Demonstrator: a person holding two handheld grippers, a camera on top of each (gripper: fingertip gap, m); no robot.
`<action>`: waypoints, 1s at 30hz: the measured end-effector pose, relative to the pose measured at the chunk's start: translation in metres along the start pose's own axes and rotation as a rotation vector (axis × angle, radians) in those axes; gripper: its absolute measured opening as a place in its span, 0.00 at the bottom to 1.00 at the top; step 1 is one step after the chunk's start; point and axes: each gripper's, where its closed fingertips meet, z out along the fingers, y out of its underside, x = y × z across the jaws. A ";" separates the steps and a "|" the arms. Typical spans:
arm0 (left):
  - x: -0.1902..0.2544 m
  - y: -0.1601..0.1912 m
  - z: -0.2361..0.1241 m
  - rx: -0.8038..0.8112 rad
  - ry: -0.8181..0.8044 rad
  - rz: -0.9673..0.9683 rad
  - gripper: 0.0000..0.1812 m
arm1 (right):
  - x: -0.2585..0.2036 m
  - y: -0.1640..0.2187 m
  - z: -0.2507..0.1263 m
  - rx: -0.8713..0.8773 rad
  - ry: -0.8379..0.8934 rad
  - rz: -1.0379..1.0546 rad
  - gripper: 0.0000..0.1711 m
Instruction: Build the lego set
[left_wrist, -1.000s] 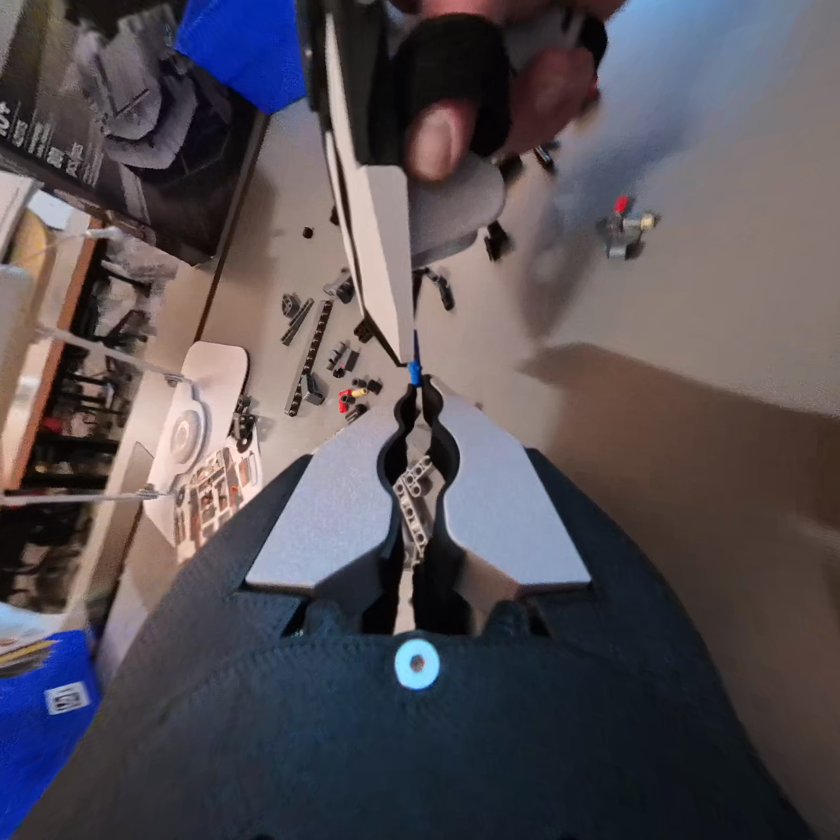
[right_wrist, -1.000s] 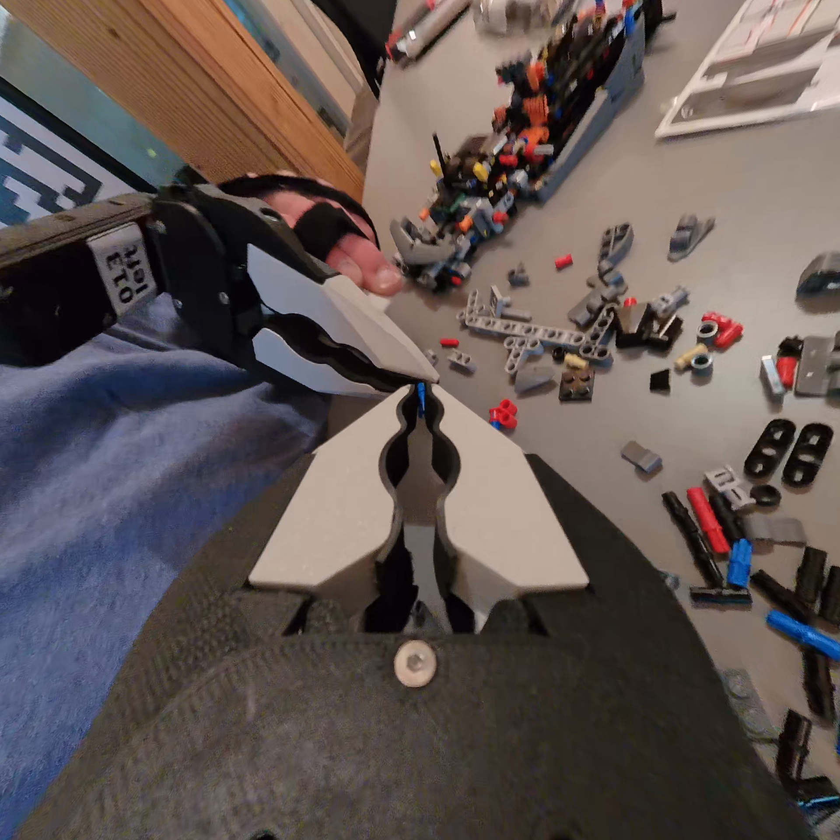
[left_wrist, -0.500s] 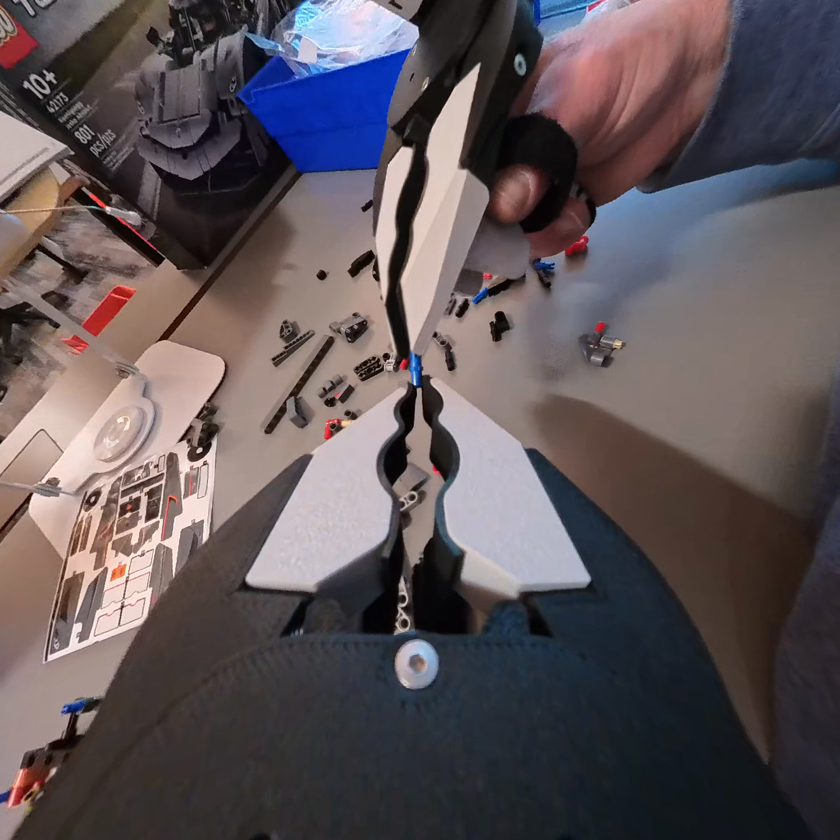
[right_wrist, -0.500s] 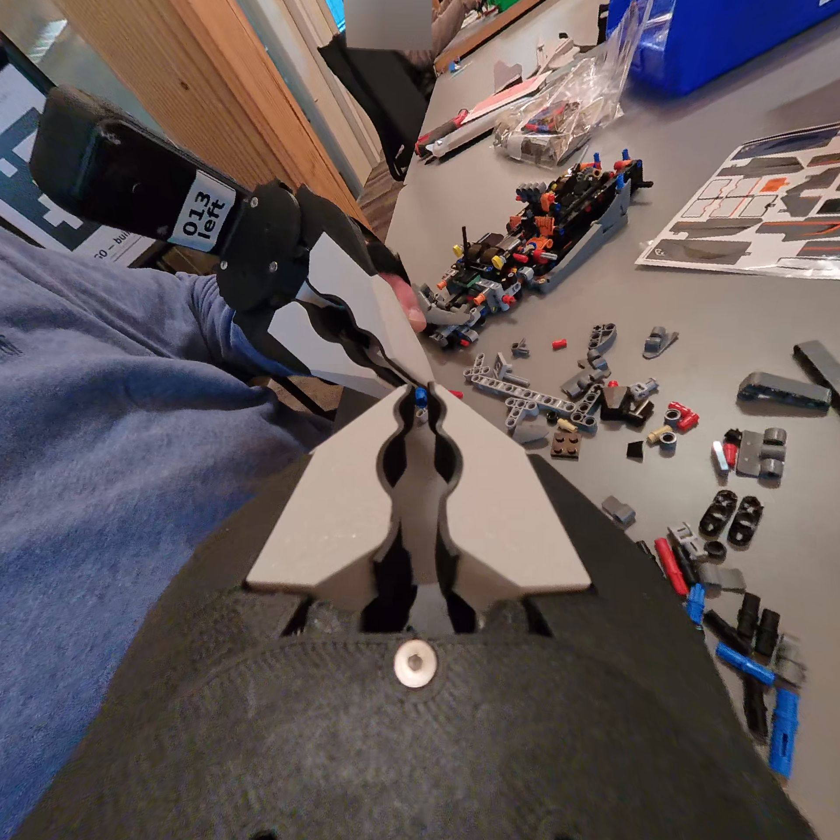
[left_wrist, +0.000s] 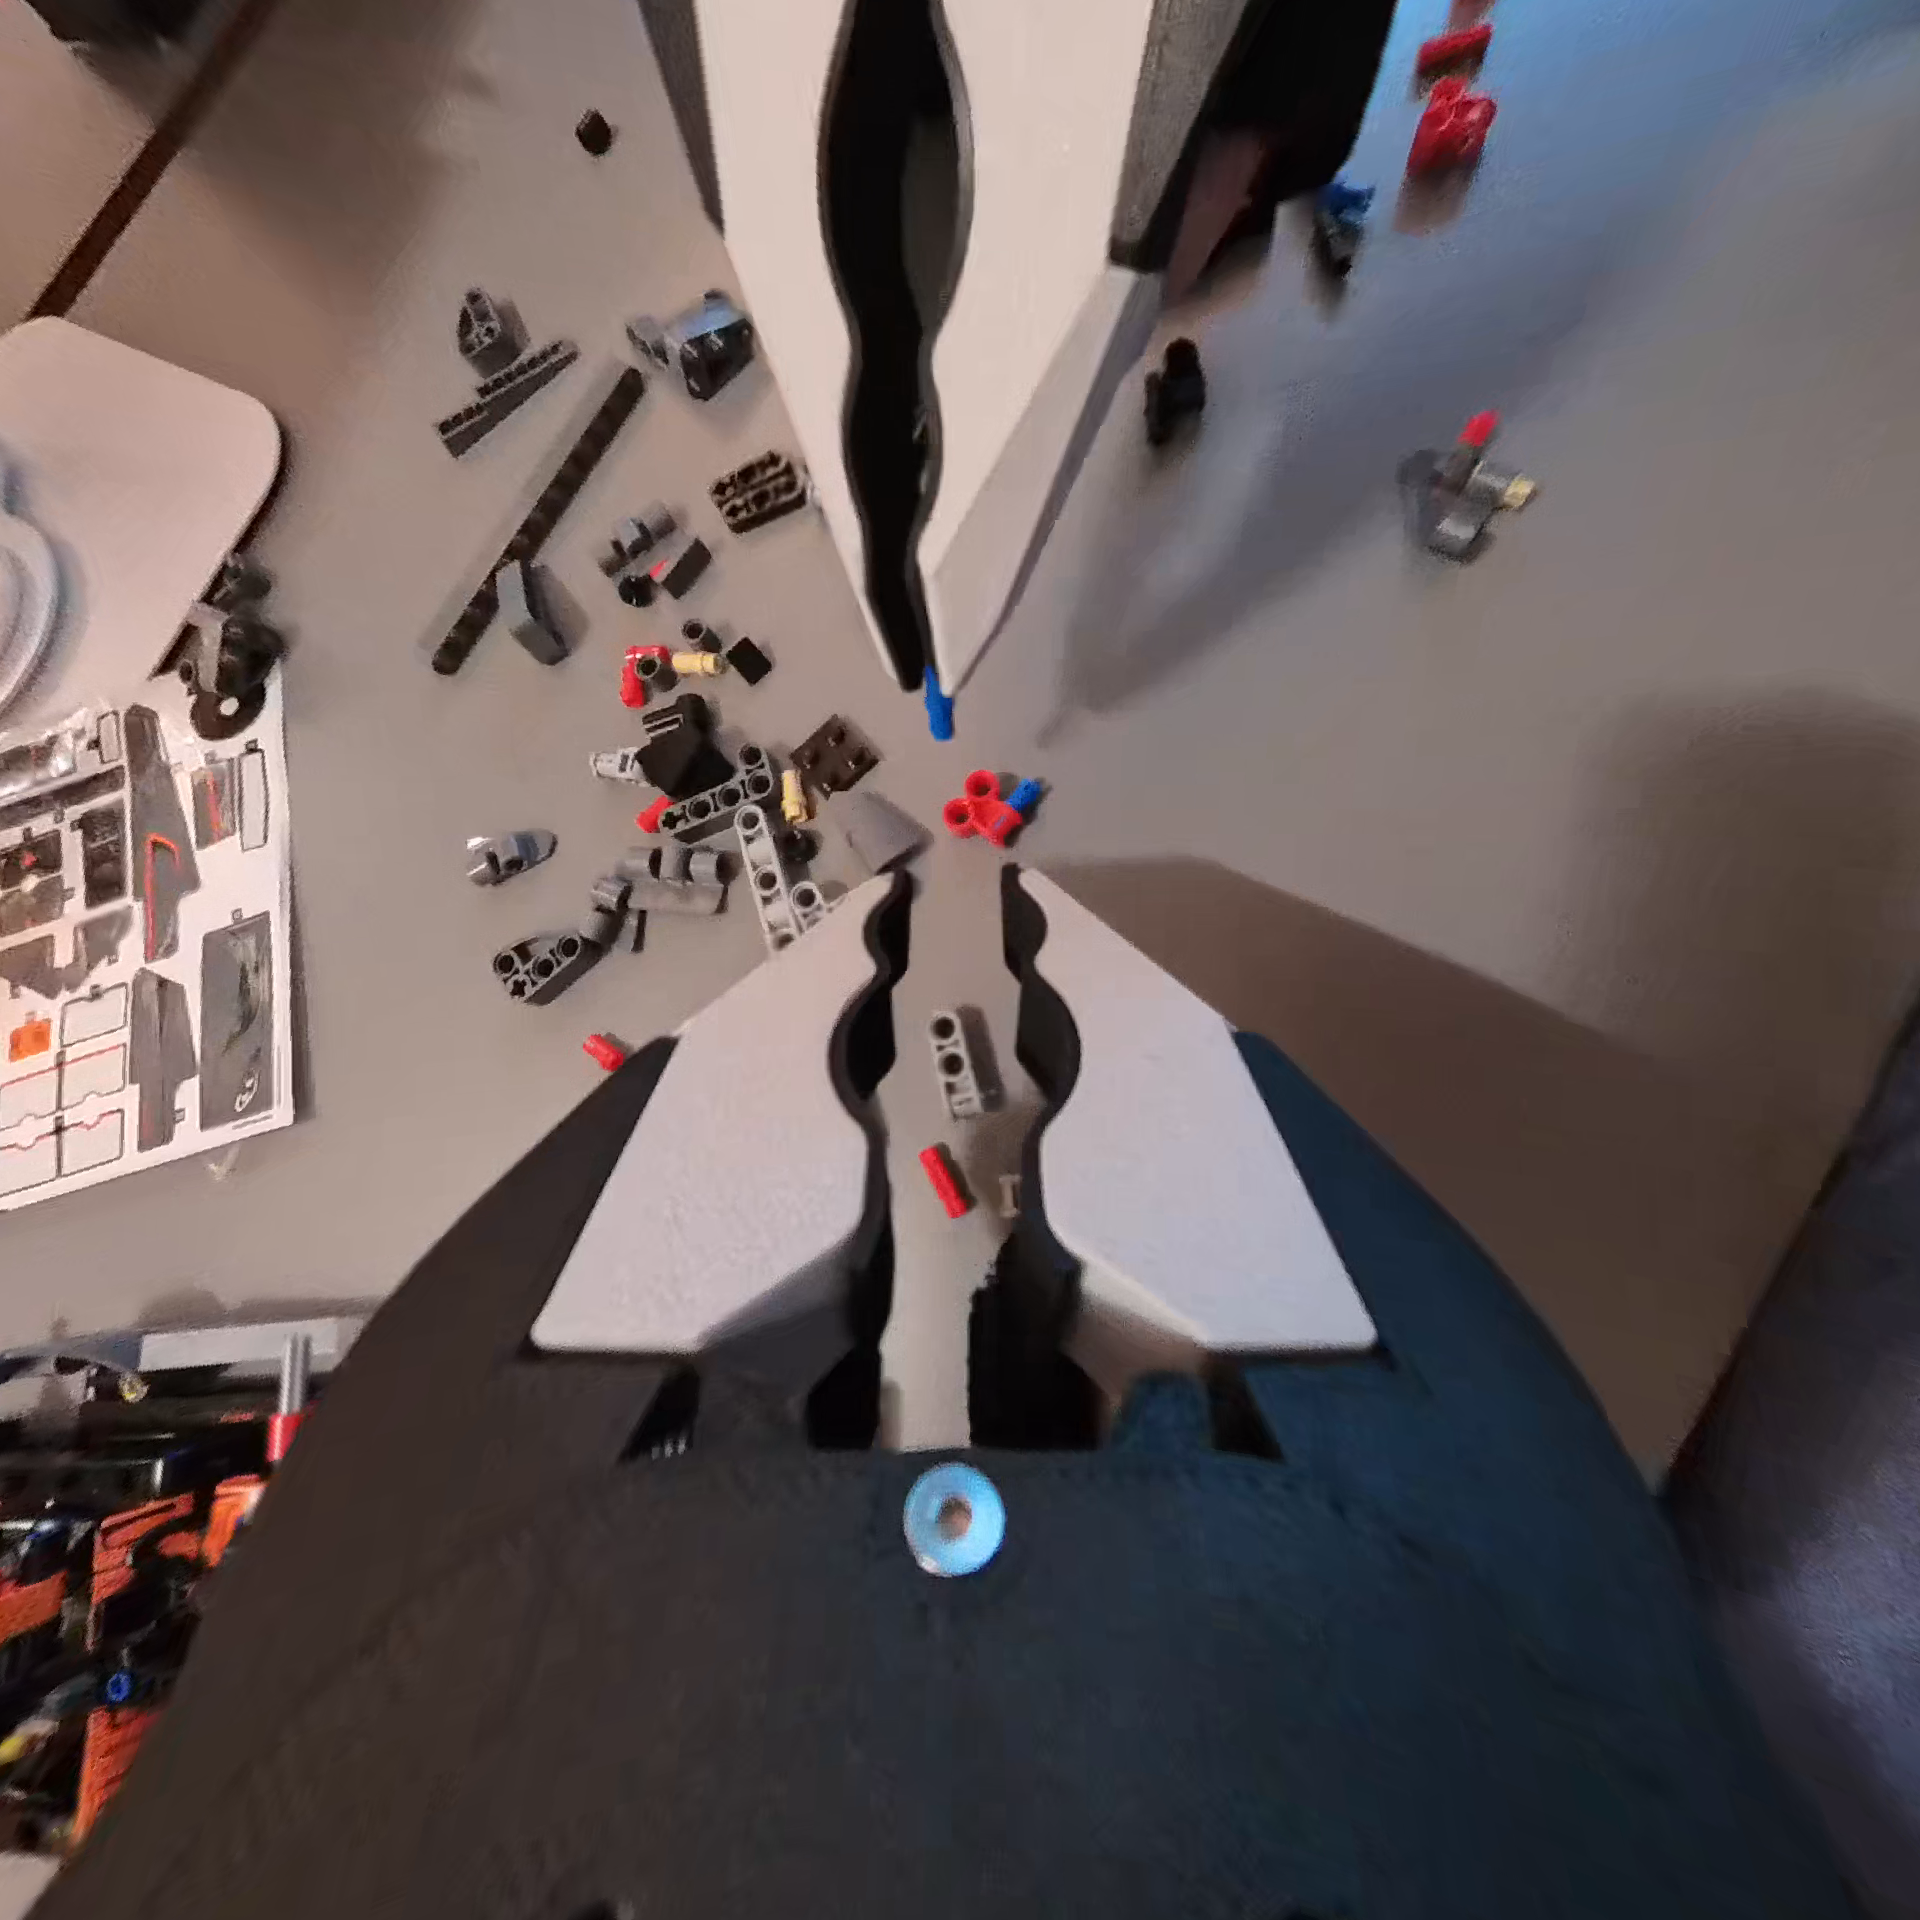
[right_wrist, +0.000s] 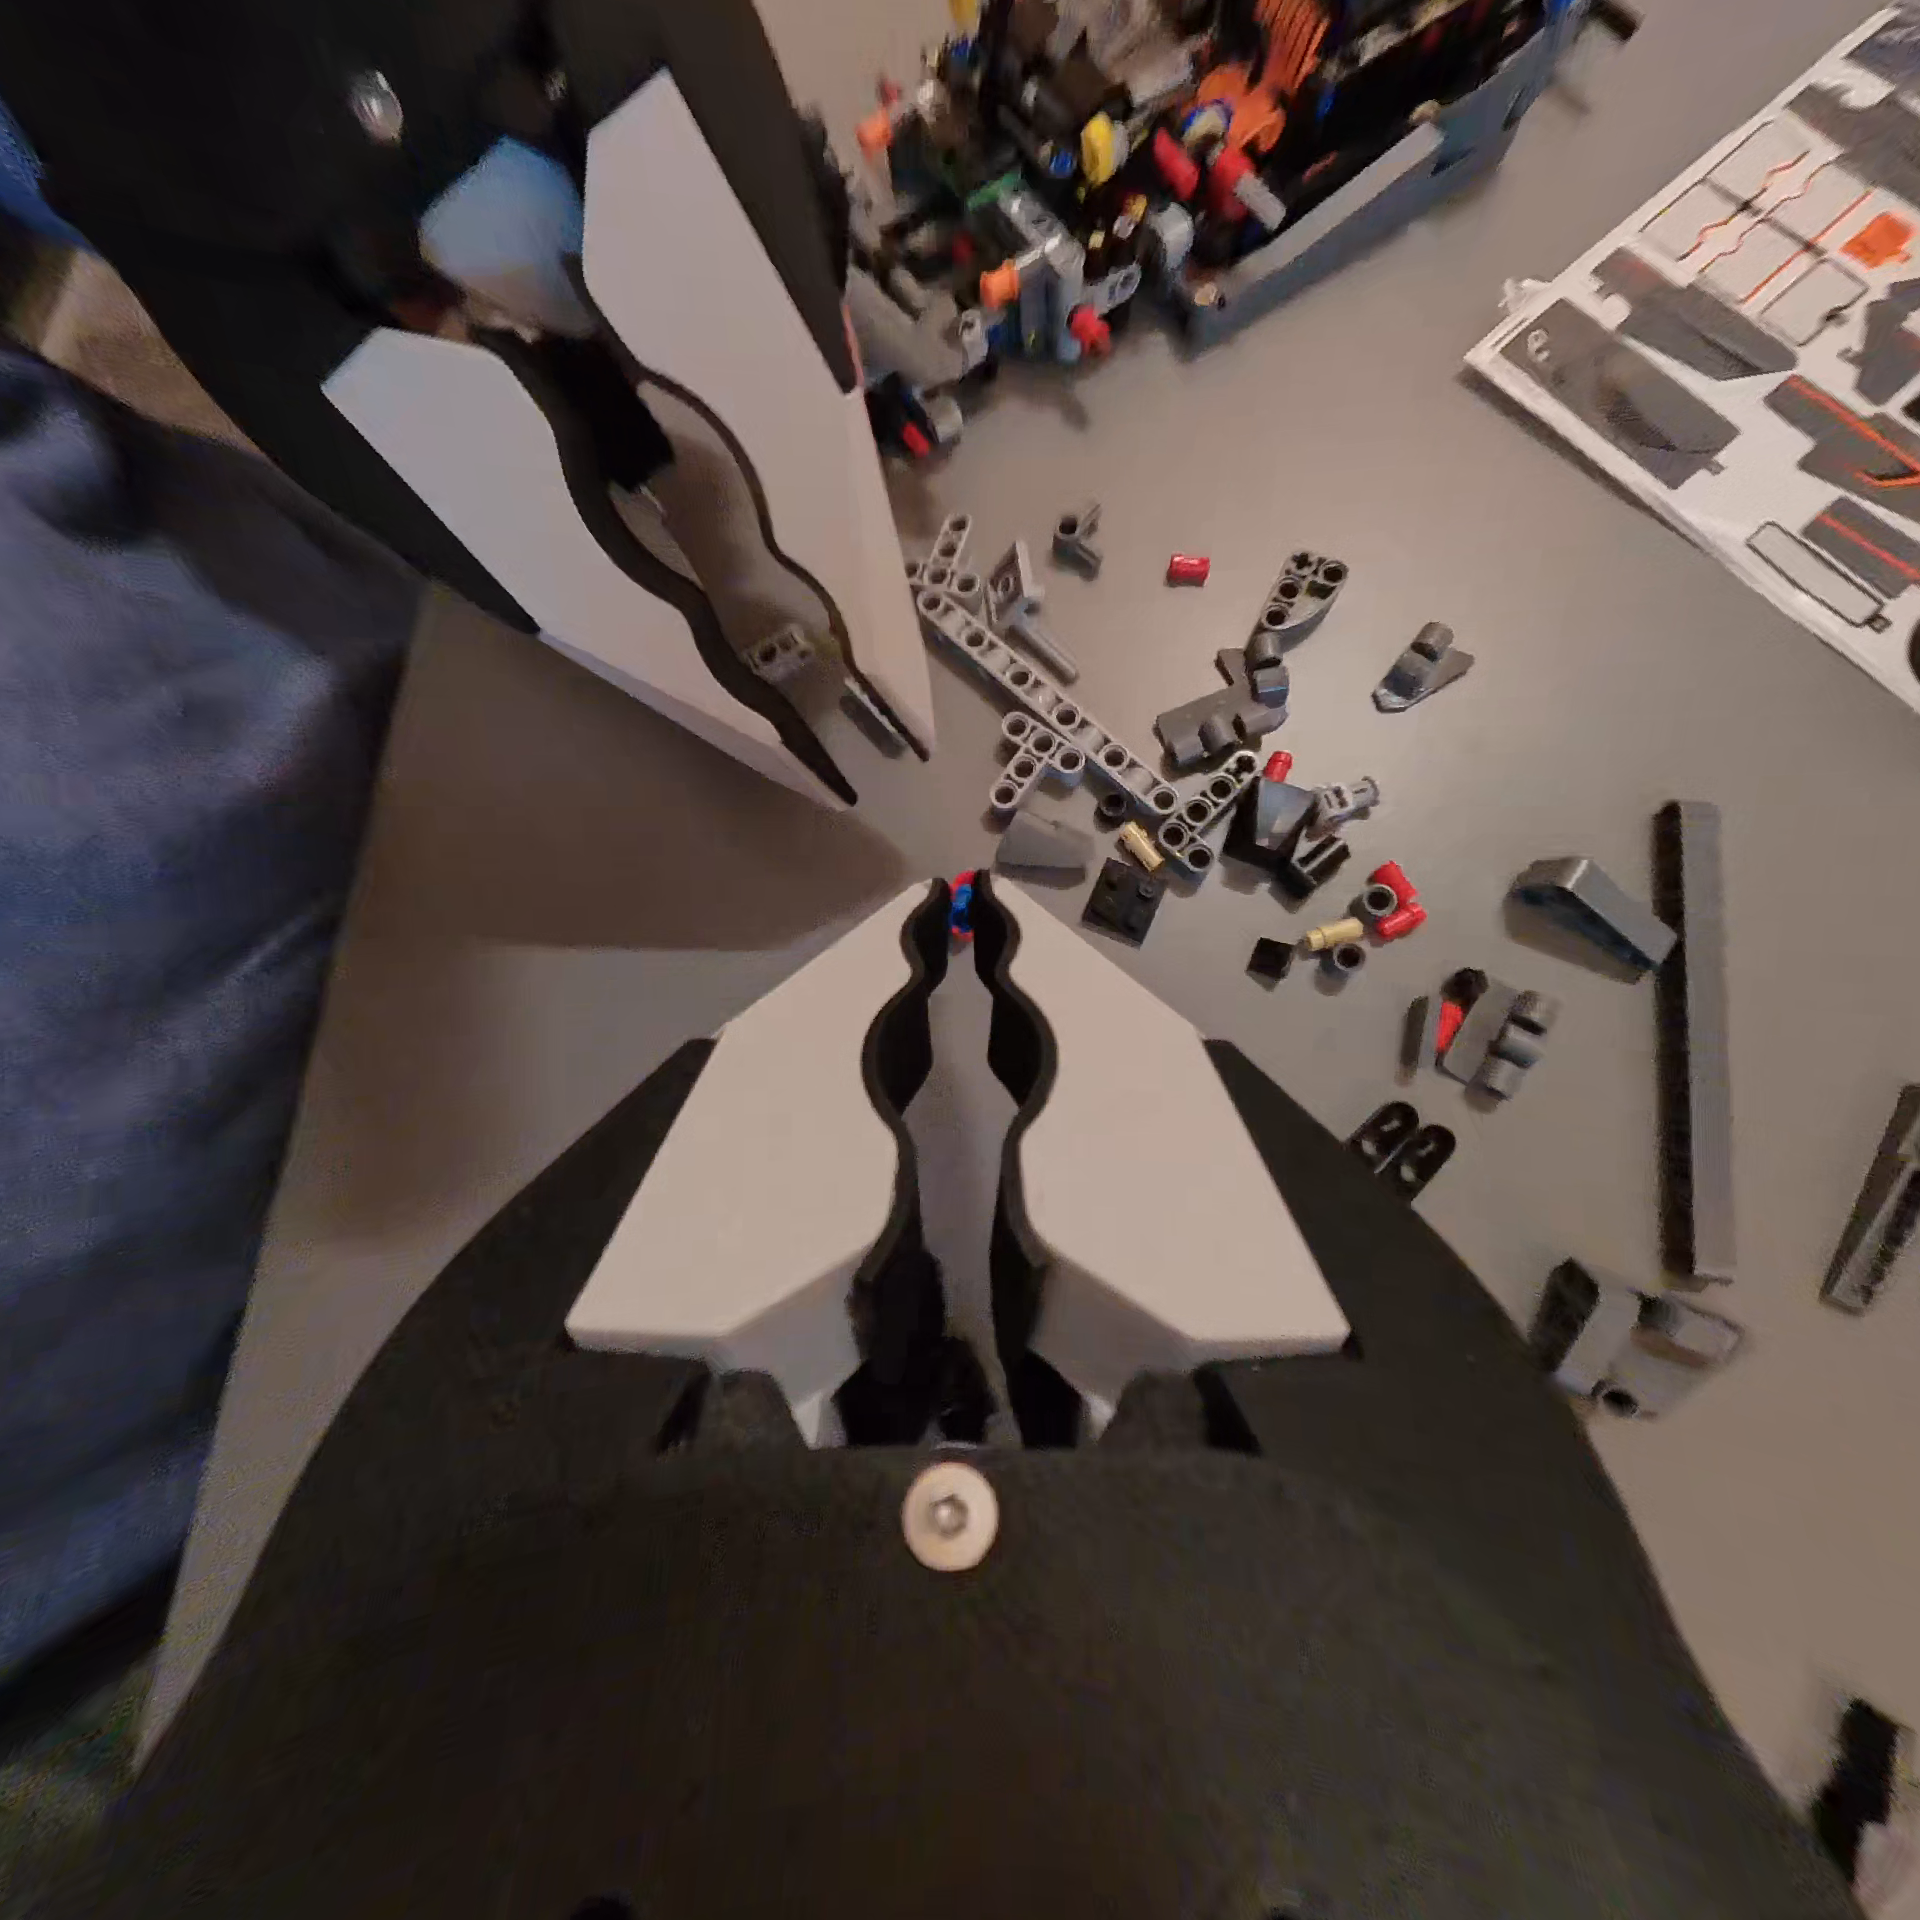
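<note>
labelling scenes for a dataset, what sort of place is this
Probably an indoor hobby or work table used for model building: loose lego pieces lie scattered on it, beside a half-built model and a sticker sheet.

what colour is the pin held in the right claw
Blue pin, pinched at the right claw tip; clearest in the left wrist view.

You are at a hobby table (right_wrist: 1299, 499) indoors. Little toy bricks (right_wrist: 1081, 727) lie all over its grey top. A half-built model (right_wrist: 1122, 177) sits at the back, and a sticker sheet (left_wrist: 145, 935) lies flat beside the bricks.
</note>
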 end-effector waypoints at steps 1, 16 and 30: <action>-0.002 0.002 0.003 -0.015 -0.003 0.002 0.10 | 0.000 0.002 0.005 -0.033 -0.009 -0.020 0.01; -0.001 0.005 0.019 -0.052 0.028 0.004 0.11 | -0.001 0.008 0.022 -0.191 -0.067 -0.082 0.01; 0.003 0.008 0.032 -0.059 0.039 0.012 0.07 | 0.000 0.007 0.025 -0.231 -0.052 -0.131 0.00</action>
